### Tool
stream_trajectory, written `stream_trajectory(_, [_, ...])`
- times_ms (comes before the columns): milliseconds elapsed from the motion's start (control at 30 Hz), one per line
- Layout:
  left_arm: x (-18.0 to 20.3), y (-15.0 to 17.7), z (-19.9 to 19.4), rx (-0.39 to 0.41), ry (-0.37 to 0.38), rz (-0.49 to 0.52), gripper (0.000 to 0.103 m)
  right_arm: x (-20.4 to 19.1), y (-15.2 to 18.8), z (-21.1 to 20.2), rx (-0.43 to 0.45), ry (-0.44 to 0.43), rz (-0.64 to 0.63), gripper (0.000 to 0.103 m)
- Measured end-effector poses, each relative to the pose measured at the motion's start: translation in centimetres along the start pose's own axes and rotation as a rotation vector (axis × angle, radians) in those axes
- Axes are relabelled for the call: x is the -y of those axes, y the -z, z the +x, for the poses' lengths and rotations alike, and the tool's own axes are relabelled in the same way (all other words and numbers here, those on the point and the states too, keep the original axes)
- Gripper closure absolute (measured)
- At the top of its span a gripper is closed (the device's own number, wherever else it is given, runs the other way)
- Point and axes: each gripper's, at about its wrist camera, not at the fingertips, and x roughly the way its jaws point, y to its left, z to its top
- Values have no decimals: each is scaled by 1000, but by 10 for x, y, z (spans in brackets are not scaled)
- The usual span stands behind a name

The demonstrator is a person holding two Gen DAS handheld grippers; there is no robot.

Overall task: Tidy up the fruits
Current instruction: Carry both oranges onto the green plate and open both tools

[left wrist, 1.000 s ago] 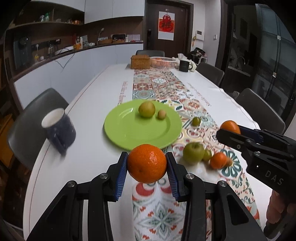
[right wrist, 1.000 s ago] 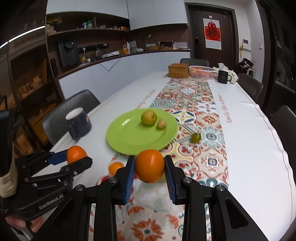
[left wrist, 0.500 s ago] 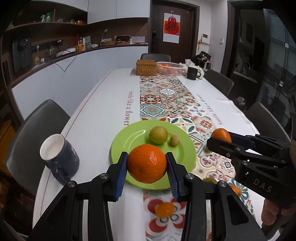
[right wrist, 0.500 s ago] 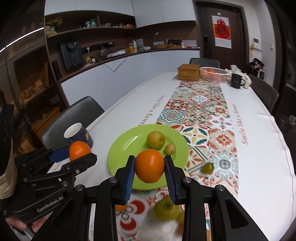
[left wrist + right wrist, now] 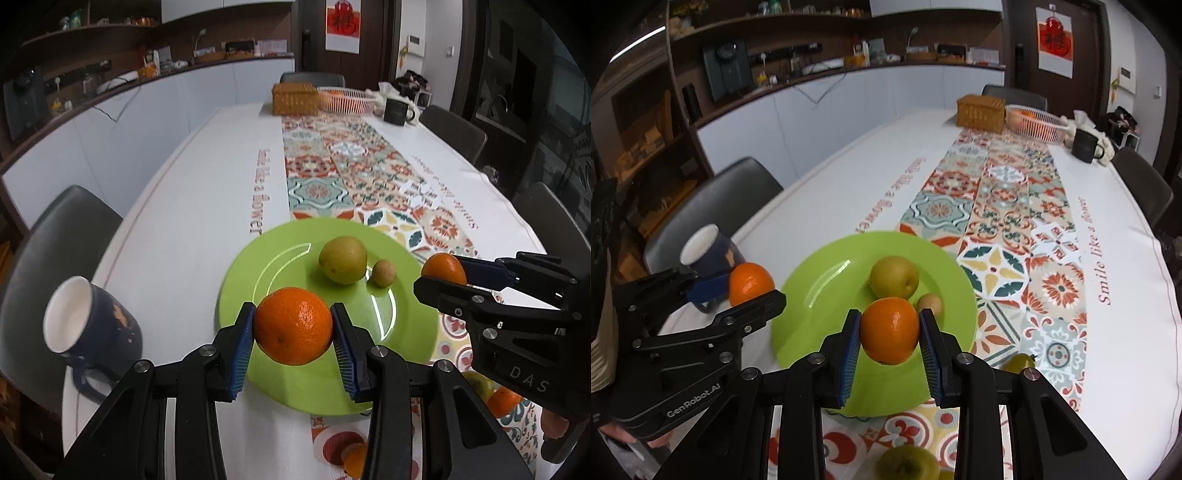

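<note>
Left tongs, "GenRobot.AI", and right tongs, "DAS", each clamp orange; tablecloth reads "Smile like a", rest blurred.

My left gripper holds an orange over the near part of the plate; my right gripper holds another orange to its right. On the plate, behind both, lie a pear and, touching its right side, a small fruit. A mug stands left of the plate.

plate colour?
Bright lime green plate, glossy; clearest in the left wrist view.
</note>
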Motion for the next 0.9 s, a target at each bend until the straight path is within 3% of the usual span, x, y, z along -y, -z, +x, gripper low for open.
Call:
stream_trajectory(467, [-2,7,29,-84,-27,-1,62,2,6,35,-83,-16,-7,70])
stream_trajectory(500, [-3,8,28,-87,-29,-3,60,1,6,34,-79,-9,-10,68])
stream_trajectory(533, [-4,9,26,-82,-31,-6,50,2,6,33,-77,7,-8,63])
stream_trajectory(567, [-5,9,24,-76,-36,-8,45,3,6,31,-71,20,-4,53])
stream_trajectory(900, [0,25,-36,28,-79,-25,28,1,22,-24,40,81,-3,49])
